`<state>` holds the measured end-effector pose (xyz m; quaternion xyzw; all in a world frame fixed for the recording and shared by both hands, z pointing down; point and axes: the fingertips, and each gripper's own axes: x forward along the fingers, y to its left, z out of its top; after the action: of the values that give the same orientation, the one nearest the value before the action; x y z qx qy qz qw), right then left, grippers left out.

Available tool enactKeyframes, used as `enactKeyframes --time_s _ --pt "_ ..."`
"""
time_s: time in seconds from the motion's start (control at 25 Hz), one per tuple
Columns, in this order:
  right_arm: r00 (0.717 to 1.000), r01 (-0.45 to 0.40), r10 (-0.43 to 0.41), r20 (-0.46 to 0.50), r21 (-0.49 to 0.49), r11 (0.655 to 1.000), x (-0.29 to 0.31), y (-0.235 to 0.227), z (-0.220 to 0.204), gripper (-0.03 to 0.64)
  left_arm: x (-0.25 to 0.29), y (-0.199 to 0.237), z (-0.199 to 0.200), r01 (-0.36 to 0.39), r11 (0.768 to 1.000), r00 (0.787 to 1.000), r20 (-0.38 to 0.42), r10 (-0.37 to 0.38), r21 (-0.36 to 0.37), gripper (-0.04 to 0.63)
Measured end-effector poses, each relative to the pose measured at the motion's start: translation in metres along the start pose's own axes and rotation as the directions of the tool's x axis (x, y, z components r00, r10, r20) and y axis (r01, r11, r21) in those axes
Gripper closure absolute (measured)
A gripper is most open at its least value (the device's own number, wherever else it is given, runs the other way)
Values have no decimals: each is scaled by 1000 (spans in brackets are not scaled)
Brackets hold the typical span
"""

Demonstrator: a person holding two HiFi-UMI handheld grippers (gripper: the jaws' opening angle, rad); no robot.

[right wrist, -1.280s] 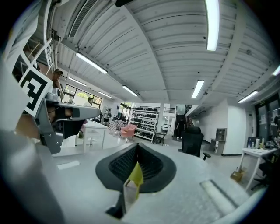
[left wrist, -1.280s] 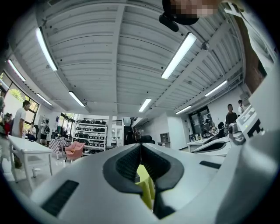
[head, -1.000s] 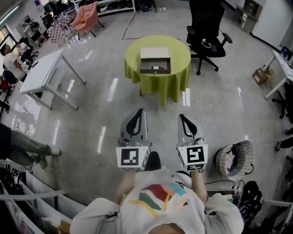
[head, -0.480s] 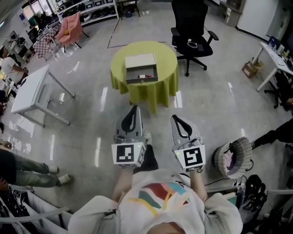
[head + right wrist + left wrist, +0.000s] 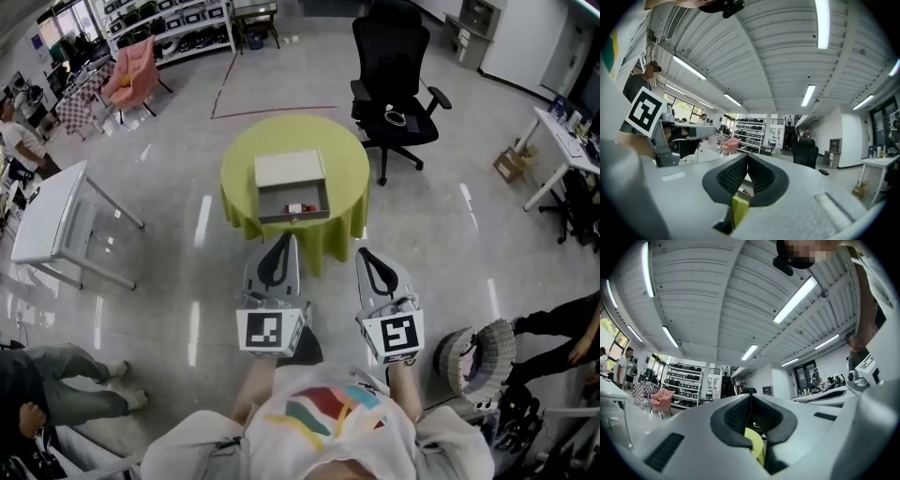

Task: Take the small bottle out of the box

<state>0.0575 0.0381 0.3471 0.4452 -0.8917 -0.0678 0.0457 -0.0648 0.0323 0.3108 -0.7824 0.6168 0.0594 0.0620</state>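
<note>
while you hold both grippers low in front of you, the round green-clothed worktop (image 5: 349, 167) has come nearer than it was a second ago and now sits just beyond the jaw tips. the left gripper (image 5: 284, 246) and the right gripper (image 5: 365, 254) each have their jaws pressed together on nothing. the small bottle (image 5: 298, 208) lies in the open box (image 5: 291, 172) on the worktop, apart from both grippers.

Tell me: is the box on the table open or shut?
Open: the box shows its dark inside, the pale cover behind it.
</note>
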Motion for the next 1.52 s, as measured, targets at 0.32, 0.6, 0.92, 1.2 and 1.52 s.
enactKeyframes --time_s 0.32,0.6,0.92,1.2,1.52 --pt "1000 16 -15 21 -21 1000 132 -32 33 614 106 78 -1 57 998 998 -7 -57 -4 578" --pt "999 33 -33 25 -10 999 210 -47 38 614 167 115 -7 104 995 994 10 -104 -6 578" --pt "999 23 -23 35 2 1000 235 -74 34 614 202 119 -17 95 995 995 -31 -95 -28 578" --pt "997 26 -28 72 26 999 231 -109 35 614 222 101 -13 74 997 997 -23 -75 -21 578" --pt "995 15 -16 100 12 1000 235 -138 46 614 248 84 -3 87 996 996 -16 -87 25 578"
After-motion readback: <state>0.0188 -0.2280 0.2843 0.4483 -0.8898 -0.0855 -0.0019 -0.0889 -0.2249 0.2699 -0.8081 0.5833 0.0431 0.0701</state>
